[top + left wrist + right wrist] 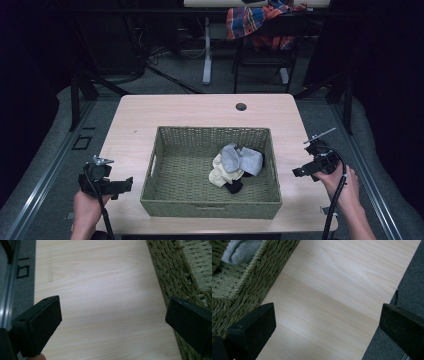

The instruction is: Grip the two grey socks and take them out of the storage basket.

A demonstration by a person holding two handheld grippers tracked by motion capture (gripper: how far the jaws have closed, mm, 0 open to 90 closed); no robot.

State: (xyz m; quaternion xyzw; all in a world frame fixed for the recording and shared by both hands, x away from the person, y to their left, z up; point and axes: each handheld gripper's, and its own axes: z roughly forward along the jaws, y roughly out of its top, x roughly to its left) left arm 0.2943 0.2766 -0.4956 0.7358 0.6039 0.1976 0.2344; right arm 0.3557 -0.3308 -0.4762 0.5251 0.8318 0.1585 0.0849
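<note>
High view first: from above, a green woven basket point(211, 170) sits in the middle of a pale wooden table point(200, 110), and inside it, toward the right half, lies a small heap of socks point(235, 167), a grey one on top, a cream one under it and a bit of black at the near edge. The left gripper point(122, 186) is held just off the basket's near left corner, and the right gripper point(300, 171) hangs over the table's right edge, beside the basket's right wall; neither touches the basket or the socks. A hand point(345, 185) wraps the right gripper's handle, with its cable trailing down. Beyond the table a plaid cloth point(260, 22) is draped over a chair. Left gripper view adds what the overhead cannot: both black jaws stand wide apart over bare wood grain, nothing between them, with the basket's weave point(175, 272) at the right edge and a strip of grey floor at the left. Right gripper view shows the same spread jaws, empty, over the tabletop, with the basket's rim point(257, 270) at upper left and a glimpse of the grey sock point(242, 251) inside it. I can read no writing or label anywhere.
</note>
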